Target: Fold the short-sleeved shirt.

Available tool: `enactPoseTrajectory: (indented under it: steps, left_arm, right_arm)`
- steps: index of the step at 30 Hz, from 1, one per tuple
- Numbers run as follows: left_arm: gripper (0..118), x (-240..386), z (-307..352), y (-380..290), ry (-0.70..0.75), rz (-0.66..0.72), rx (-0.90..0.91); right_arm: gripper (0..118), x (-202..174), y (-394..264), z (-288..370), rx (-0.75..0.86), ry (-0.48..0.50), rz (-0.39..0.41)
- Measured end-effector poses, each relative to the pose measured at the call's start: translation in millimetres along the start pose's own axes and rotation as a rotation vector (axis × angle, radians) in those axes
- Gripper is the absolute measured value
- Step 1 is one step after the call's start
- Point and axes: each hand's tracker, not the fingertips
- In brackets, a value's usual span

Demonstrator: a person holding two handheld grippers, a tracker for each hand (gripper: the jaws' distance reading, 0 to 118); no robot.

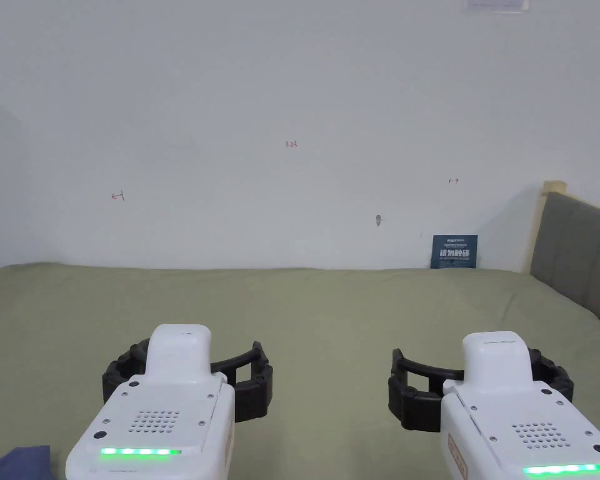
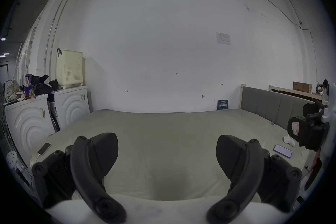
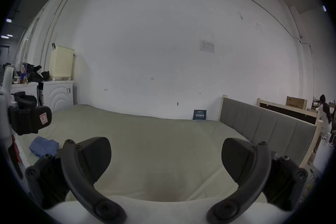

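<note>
A blue garment (image 1: pixel 14 461) lies bunched on the olive-green bed sheet (image 1: pixel 330 312) at the near left corner; in the right gripper view the same blue cloth (image 3: pixel 44 148) sits beside the left jaw. My left gripper (image 1: pixel 186 369) hovers over the sheet just right of the cloth, its jaws wide apart with nothing between them (image 2: pixel 167 148). My right gripper (image 1: pixel 480 375) is held level with it farther right, also open and empty (image 3: pixel 166 148). Neither touches the cloth.
A grey padded headboard (image 1: pixel 577 256) bounds the bed on the right, a white wall the far side. A blue sign (image 1: pixel 454 251) leans on the wall. Two phones (image 2: pixel 44 148) (image 2: pixel 283 150) lie on the bed. White washing machines (image 2: pixel 27 122) stand at the left.
</note>
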Motion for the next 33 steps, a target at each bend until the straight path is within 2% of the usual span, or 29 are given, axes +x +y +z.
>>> enactPoseTrajectory:
  steps: [6,8,9,11,12,13,15,18,23,27,30,33]
  left_arm:
    - [113,-1.2,0.6,-0.2,-0.013,-0.003,-0.004]
    - [113,-1.4,2.3,1.9,-0.019,0.005,-0.009]
    - [113,-1.1,3.2,3.0,-0.018,0.004,-0.01]
    - [113,-0.2,7.2,5.4,-0.018,-0.004,-0.008]
    - [113,0.0,8.5,6.5,-0.021,-0.003,-0.005]
    - [113,-0.1,8.9,7.9,-0.027,-0.004,-0.008]
    - [113,0.1,8.6,9.1,-0.031,-0.002,-0.01]
    - [113,0.5,8.5,9.2,-0.033,-0.002,-0.012]
    - [113,0.9,11.1,10.2,-0.037,0.011,-0.011]
    - [113,1.5,11.3,11.6,-0.041,0.0,-0.009]
    - [113,1.4,10.7,13.0,-0.043,0.0,-0.01]
    - [113,1.5,10.5,13.9,-0.046,0.008,-0.011]
  right_arm:
    - [118,1.8,2.2,-1.9,-0.041,0.06,-0.037]
    - [118,1.4,6.8,-4.7,-0.088,0.047,-0.062]
    - [118,-0.6,7.3,-5.5,-0.087,0.023,-0.048]
    - [118,-9.8,8.7,-7.2,-0.082,-0.097,0.037]
    - [118,-13.6,8.7,-6.2,-0.074,-0.127,0.07]
    - [118,-17.4,8.6,-5.6,-0.066,-0.143,0.113]
    - [118,-19.7,9.8,-4.7,-0.058,-0.095,0.143]
    - [118,-17.6,13.7,3.0,-0.061,0.021,0.085]
    - [118,-11.0,22.8,9.1,-0.061,0.076,0.0]
    - [118,-8.1,25.5,7.4,-0.059,0.052,-0.025]
    - [118,-9.5,24.2,5.2,-0.056,-0.014,0.001]
    - [118,-8.8,20.1,3.0,-0.06,-0.008,0.019]
